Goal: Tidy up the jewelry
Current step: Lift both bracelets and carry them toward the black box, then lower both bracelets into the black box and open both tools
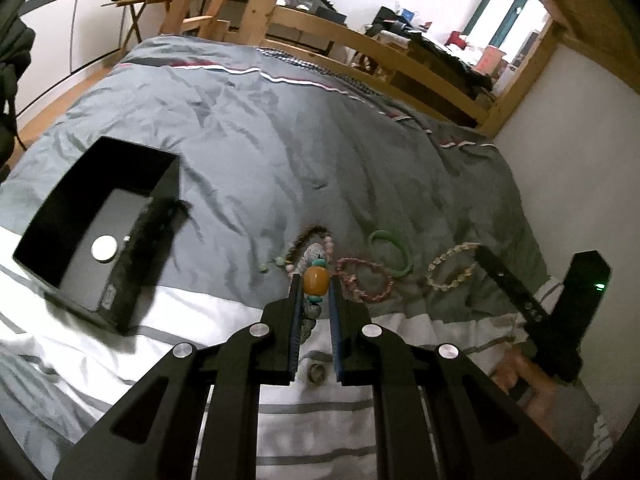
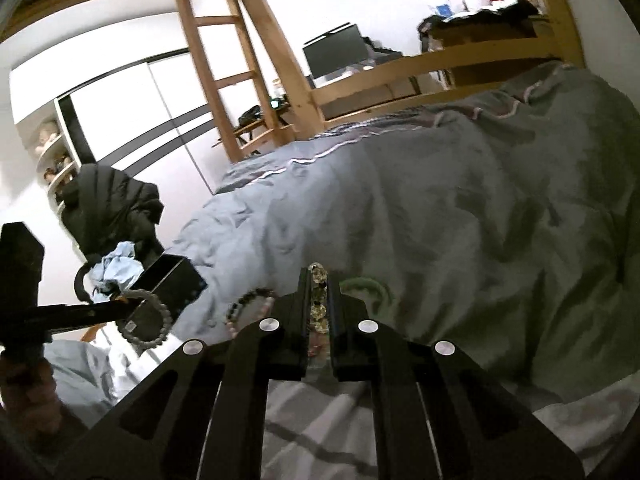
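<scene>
On the bed, two grippers each pinch a string of beads.

At 9 o'clock in the left wrist view sits a black box (image 1: 100, 224) on the grey blanket (image 1: 280, 140). Inside it lie a small round white thing (image 1: 104, 248) and something dark and blurry along its right wall; I cannot tell what that is. The left gripper (image 1: 316, 278) has its fingers squeezed on a grey bead bracelet (image 1: 316, 276) at its big orange bead. At 2 o'clock from it lie a pink bracelet (image 1: 364, 280), a green ring bracelet (image 1: 390, 252) and a pale bracelet (image 1: 452, 266), close together on the blanket. The right gripper (image 2: 319, 280) pinches a clear yellowish bracelet (image 2: 319, 288) between its fingers. A dark bead bracelet (image 2: 250, 300) lies at 9 o'clock from it, beside the box (image 2: 172, 284).
</scene>
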Demonstrator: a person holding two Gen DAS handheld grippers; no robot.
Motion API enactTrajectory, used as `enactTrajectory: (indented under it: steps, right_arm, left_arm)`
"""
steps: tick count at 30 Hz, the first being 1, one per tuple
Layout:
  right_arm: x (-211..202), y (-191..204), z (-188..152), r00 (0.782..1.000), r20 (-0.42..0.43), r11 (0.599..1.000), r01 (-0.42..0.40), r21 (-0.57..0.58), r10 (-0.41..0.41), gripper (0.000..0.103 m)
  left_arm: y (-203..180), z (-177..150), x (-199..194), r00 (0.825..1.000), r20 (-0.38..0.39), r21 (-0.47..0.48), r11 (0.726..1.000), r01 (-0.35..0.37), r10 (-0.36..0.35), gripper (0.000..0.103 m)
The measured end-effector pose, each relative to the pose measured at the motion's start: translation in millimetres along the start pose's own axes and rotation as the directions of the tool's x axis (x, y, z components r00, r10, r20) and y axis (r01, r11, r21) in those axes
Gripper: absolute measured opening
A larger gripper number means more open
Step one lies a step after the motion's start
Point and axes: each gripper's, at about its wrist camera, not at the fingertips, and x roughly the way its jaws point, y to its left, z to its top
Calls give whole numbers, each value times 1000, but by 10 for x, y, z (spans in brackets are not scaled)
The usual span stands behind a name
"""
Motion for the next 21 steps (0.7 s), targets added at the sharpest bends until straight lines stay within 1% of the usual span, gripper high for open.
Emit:
enactTrajectory:
  steps: [5,11,18,21]
  right_arm:
    - [-33,271,36,999,-21,999,-25,-43,24,8]
    - [5,673,101,997,-61,992,-59,-113,52,8]
    - [342,1209,152,986,-115,978,-138,-155,121,8]
    - [529,1480,186,979,-128,968,-179,-175,157,8]
  left_arm:
    - [120,69,-118,1000,17,-22,1000,-20,20,11]
    - [430,187,-316,997,47,-71,996,-52,56,11]
    - [840,341,-508,994,82,-140,988,-60,72,11]
    - [1006,400,-524,993,82,-167,984,-64,79,11]
